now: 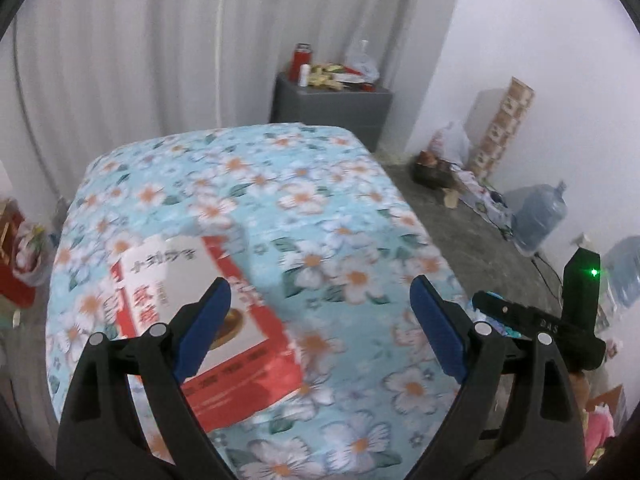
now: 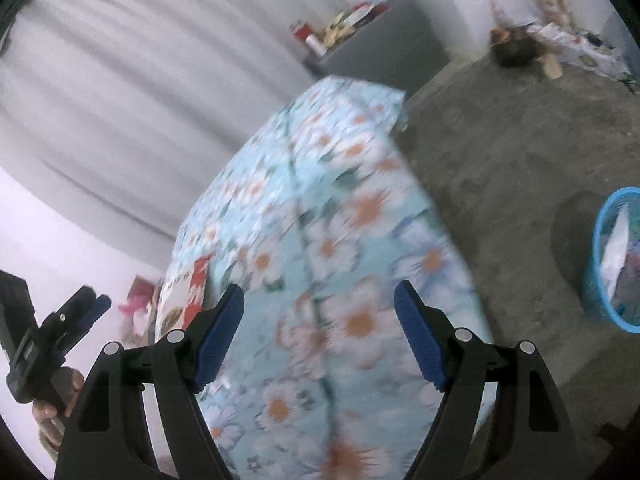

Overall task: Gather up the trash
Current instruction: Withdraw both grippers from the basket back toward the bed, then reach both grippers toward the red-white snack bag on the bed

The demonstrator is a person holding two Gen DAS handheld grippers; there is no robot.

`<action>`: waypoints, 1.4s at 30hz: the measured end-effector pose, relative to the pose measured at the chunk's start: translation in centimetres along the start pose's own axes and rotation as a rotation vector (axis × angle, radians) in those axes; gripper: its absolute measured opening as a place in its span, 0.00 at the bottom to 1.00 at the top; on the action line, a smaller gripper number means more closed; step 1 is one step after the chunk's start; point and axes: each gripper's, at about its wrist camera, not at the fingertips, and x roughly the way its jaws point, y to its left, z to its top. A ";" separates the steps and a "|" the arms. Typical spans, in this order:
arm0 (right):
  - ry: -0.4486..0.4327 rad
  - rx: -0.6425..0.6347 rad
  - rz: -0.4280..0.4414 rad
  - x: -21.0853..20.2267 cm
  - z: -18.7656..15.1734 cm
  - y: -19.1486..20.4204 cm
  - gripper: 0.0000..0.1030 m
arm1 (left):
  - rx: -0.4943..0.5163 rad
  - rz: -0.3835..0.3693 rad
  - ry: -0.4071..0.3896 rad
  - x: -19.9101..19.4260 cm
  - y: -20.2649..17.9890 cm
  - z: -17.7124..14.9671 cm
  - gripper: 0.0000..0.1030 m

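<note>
**Red-and-white carton on the floral bed, both claws spread**

Your task item, the red-and-white carton (image 1: 200, 320), lies flat on the near left part of the floral bedcover (image 1: 304, 208). Its printing is Chinese, seen upside down and blurred; you cannot read it.

Your left gripper (image 1: 320, 312) hovers over the carton's near right corner, jaws spread wide, holding nothing. Your right gripper (image 2: 320, 320) is likewise spread and unloaded above the bed's right edge.

Surroundings: blue mesh bin (image 2: 616, 260) on the concrete floor at right, cut off by the frame, paper inside. Far off, a grey cabinet (image 1: 332, 108) with a red flask (image 1: 303, 56) and clutter. Water jug (image 1: 540, 216) by the right wall.
</note>
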 end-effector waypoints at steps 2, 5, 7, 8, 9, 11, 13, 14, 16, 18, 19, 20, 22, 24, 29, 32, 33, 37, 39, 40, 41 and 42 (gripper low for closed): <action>0.034 -0.010 0.016 1.0 -0.7 1.2 0.73 | -0.007 0.008 -0.008 -0.3 0.6 -0.2 0.84; 0.076 -0.034 0.035 2.1 -1.9 2.5 0.73 | -0.014 0.006 -0.012 -0.3 0.9 -0.6 0.84; 0.110 -0.052 0.043 2.9 -2.8 3.5 0.73 | -0.019 0.005 -0.001 -0.1 1.0 -0.7 0.84; 0.127 -0.061 0.049 3.3 -3.2 3.9 0.73 | -0.021 0.003 0.003 0.0 1.1 -0.8 0.84; 0.140 -0.067 0.051 3.6 -3.4 4.2 0.73 | -0.023 0.002 0.005 0.0 1.2 -0.9 0.84; 0.161 -0.078 0.052 4.3 -3.8 4.8 0.73 | -0.027 0.002 0.011 0.3 1.3 -1.1 0.84; 0.180 -0.087 0.055 4.8 -4.1 5.3 0.73 | -0.032 0.004 0.012 0.4 1.6 -1.2 0.84; 0.188 -0.090 0.056 5.1 -4.3 5.5 0.73 | -0.033 0.006 0.012 0.4 1.7 -1.3 0.84; 0.198 -0.097 0.055 5.4 -4.4 5.8 0.73 | -0.041 0.012 0.015 0.4 2.0 -1.5 0.84; 0.201 -0.104 0.047 5.6 -4.4 6.0 0.73 | -0.054 0.012 0.019 0.5 2.5 -1.6 0.84; 0.204 -0.104 0.042 5.8 -4.5 6.1 0.73 | -0.059 0.013 0.020 0.6 2.7 -1.6 0.84; 0.209 -0.101 0.039 6.0 -4.5 6.1 0.74 | -0.064 0.014 0.022 0.6 2.9 -1.7 0.84; 0.218 -0.093 0.038 6.3 -4.6 6.2 0.76 | -0.074 0.018 0.026 0.7 3.4 -1.9 0.84; 0.221 -0.088 0.033 6.5 -4.6 6.2 0.78 | -0.078 0.025 0.029 0.9 3.8 -2.0 0.84; 0.228 -0.089 0.016 7.2 -4.8 6.7 0.80 | -0.101 0.029 0.032 1.1 4.9 -2.3 0.84; 0.240 -0.092 0.016 7.7 -4.9 7.2 0.81 | -0.115 0.033 0.036 1.3 5.6 -2.6 0.84; 0.245 -0.095 0.016 7.9 -5.0 7.4 0.81 | -0.121 0.033 0.038 1.3 5.9 -2.7 0.84; 0.264 -0.108 0.021 8.8 -5.3 8.1 0.81 | -0.148 0.037 0.046 1.7 7.2 -3.1 0.84; 0.276 -0.113 0.025 9.3 -5.5 8.5 0.81 | -0.164 0.041 0.049 1.8 8.0 -3.5 0.84; 0.283 -0.114 0.027 9.6 -5.6 8.6 0.81 | -0.172 0.045 0.049 1.9 8.3 -3.7 0.84; 0.289 -0.116 0.030 9.7 -5.7 8.8 0.81 | -0.179 0.048 0.050 1.9 8.7 -3.8 0.84; 0.296 -0.121 0.036 10.0 -5.8 9.0 0.81 | -0.190 0.054 0.052 2.0 9.2 -4.1 0.84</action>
